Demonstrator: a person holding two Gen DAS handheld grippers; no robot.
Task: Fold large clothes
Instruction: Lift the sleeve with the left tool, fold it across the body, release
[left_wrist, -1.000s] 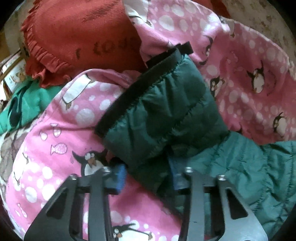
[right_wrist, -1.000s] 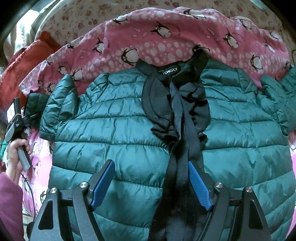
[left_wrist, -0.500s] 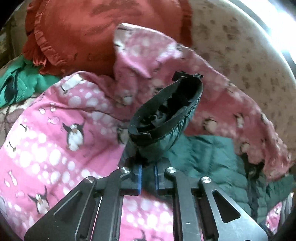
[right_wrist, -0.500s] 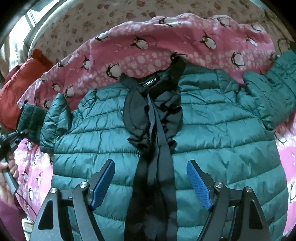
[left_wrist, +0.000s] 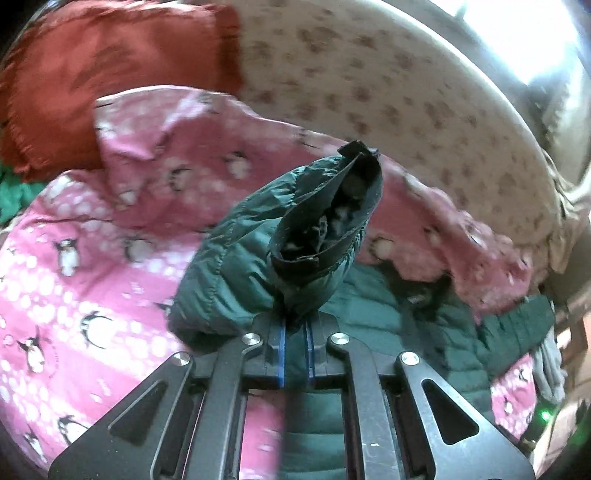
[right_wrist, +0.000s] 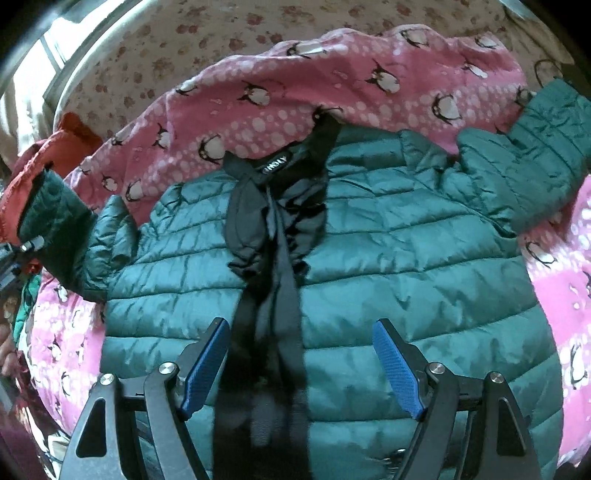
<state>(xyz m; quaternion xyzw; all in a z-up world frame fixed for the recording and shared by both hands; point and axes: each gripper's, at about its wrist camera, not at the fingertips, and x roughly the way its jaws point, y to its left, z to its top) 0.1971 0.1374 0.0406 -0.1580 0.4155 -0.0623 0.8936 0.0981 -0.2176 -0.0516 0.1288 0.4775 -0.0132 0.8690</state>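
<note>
Left wrist view shows the left gripper (left_wrist: 294, 343) clamped on the sleeve (left_wrist: 295, 236) of the green puffer jacket (right_wrist: 369, 266), cuff raised at frame centre over the pink penguin blanket (left_wrist: 92, 258). Across the right wrist view the jacket lies flat, collar toward the top, sleeves running out to left and right edges. With its jaws apart and empty, the right gripper (right_wrist: 301, 369) hovers over the zipper line. Any inward fold likely carries the sleeve rightward across the chest.

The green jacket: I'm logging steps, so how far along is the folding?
Done: the green jacket lies spread flat, front up, on the penguin blanket. In hand: the left tongs are shut on one sleeve, lifted off the blanket. Left: no fold is made; the other sleeve lies outstretched, and the right tongs hover open.
</note>
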